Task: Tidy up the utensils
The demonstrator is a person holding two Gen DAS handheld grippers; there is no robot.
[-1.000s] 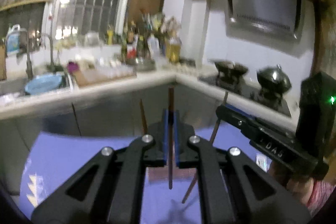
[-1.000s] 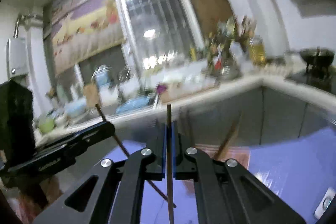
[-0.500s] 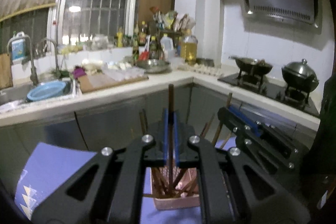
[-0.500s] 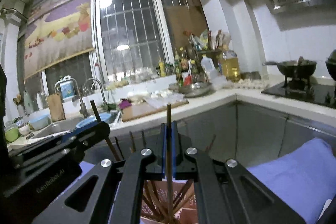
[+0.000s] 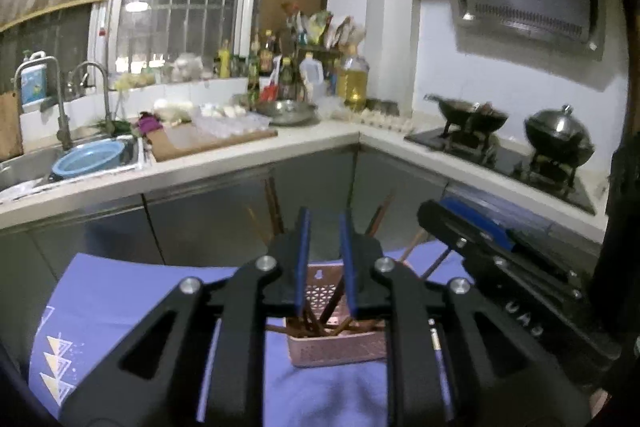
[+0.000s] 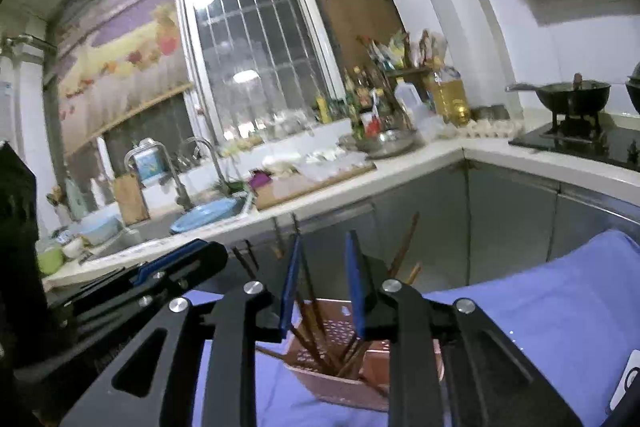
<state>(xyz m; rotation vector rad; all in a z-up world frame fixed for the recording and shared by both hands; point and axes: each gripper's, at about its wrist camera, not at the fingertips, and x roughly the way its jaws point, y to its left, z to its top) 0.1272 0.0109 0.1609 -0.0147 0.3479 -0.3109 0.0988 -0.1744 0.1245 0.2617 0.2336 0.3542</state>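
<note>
- Chopsticks [image 5: 334, 301] stand bunched in the pink perforated basket [image 5: 340, 351] on the blue cloth [image 5: 132, 291], near the camera; many are already in
- left gripper [image 5: 325, 267] — jaws have just been opening, a narrow gap, nothing pinched; it hovers over the basket
- right gripper [image 6: 322, 283] likewise parted and empty, having just been opening; one chopstick leans by its left pad
- no loose chopsticks show on the cloth — what remains I cannot tell

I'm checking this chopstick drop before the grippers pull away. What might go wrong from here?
Both jaws have just been opening above the pink basket.

1. The chopsticks lean at loose, crossed angles; some could tip out over the basket's rim.
2. The left gripper and right gripper sit close together among the sticks; pulling back carelessly might snag one or tip the basket.
</note>
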